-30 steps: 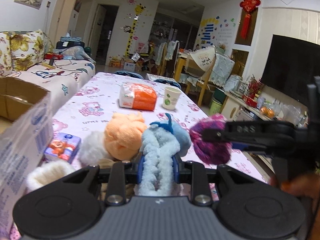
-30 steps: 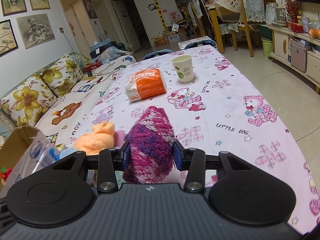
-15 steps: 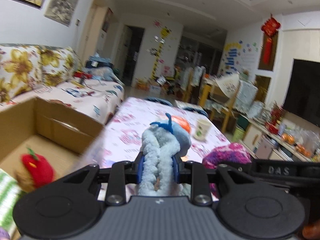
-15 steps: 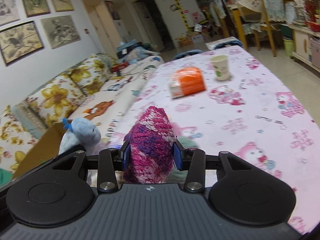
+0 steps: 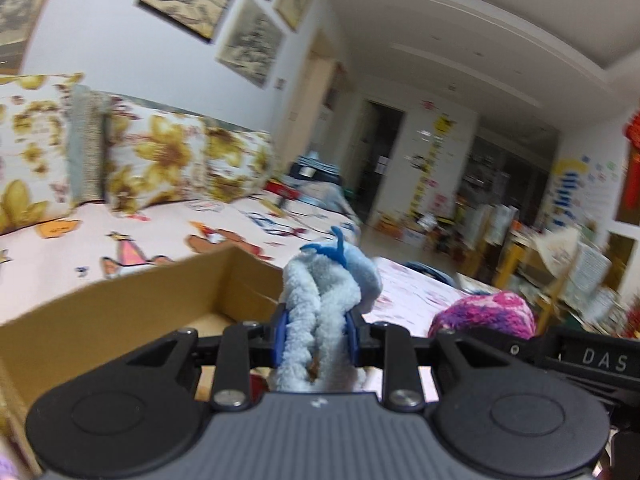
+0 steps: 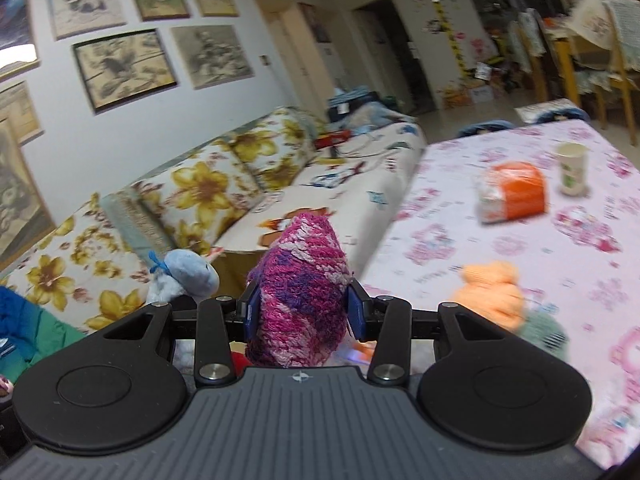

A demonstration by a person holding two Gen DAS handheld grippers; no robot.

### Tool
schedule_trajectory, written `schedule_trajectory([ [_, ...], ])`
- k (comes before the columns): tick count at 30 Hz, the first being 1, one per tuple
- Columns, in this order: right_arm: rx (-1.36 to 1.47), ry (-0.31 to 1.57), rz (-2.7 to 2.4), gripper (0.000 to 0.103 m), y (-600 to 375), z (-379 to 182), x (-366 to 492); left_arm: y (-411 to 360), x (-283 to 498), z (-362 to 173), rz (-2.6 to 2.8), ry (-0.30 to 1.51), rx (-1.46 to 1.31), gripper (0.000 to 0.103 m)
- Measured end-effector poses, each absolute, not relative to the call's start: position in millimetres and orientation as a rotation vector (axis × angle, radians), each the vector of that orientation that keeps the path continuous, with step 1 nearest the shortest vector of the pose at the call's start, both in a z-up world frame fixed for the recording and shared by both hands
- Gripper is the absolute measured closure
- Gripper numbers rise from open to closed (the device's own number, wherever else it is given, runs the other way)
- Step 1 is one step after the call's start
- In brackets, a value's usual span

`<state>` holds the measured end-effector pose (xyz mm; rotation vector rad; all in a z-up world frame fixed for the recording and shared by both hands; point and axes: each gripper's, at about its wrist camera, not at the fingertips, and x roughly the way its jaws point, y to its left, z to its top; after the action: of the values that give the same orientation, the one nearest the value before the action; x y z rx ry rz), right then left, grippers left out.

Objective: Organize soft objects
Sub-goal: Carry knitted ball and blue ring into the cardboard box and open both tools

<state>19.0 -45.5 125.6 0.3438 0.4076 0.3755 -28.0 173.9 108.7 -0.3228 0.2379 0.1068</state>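
Both grippers have swung away from the middle of the table (image 6: 520, 240) toward its sofa-side edge since a second ago, so the open cardboard box (image 5: 120, 312) off that edge now fills the lower left of the left wrist view. On the pink teddy-print tablecloth an orange-and-white packet (image 6: 510, 194) and a paper cup (image 6: 572, 168) sit toward the far end, with an orange fluffy toy (image 6: 494, 292) nearer. The left gripper (image 5: 316, 334) is clamped on a pale blue fleecy toy (image 5: 320, 308) with a darker blue tuft on top, held over the box's inner corner. The right gripper (image 6: 302, 310) is squeezed onto a magenta, purple and white knitted ball (image 6: 300, 296), held beside the box. White letters "DAS" (image 5: 604, 361) show on the right gripper's side.
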Motion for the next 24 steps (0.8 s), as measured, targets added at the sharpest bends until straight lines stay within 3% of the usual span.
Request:
schedule_trajectory([
  [8, 0.262, 0.432, 0.433, 0.047, -23.0, 107.6, 48.0, 204.5, -22.1, 100.5, 0.269, 0.296, -0.363, 0.076],
  [13, 0.237, 0.450, 0.419, 0.032, -17.7, 94.9, 61.2, 215.2, -16.9, 94.8, 0.318, 0.362, -0.391, 0.075],
  [15, 0.252, 0.449, 0.415, 0.008, -21.7, 91.3, 62.2, 216.3, -16.9, 93.1, 0.325, 0.380, -0.387, 0.071],
  [16, 0.267, 0.445, 0.408, 0.003, -25.0, 90.6, 60.2, 216.2, -17.7, 92.9, 0.327, 0.383, -0.388, 0.070],
  [21, 0.297, 0.409, 0.381, 0.000, -41.7, 99.7, 38.7, 212.0, -18.3, 95.7, 0.324, 0.376, -0.355, 0.054],
  [23, 0.286, 0.395, 0.352, 0.000, -45.3, 102.6, 26.6, 209.0, -18.6, 97.1, 0.321, 0.368, -0.335, 0.041],
  [24, 0.283, 0.389, 0.343, 0.000, -48.8, 103.1, 21.9, 206.7, -19.6, 98.3, 0.320, 0.359, -0.321, 0.039],
])
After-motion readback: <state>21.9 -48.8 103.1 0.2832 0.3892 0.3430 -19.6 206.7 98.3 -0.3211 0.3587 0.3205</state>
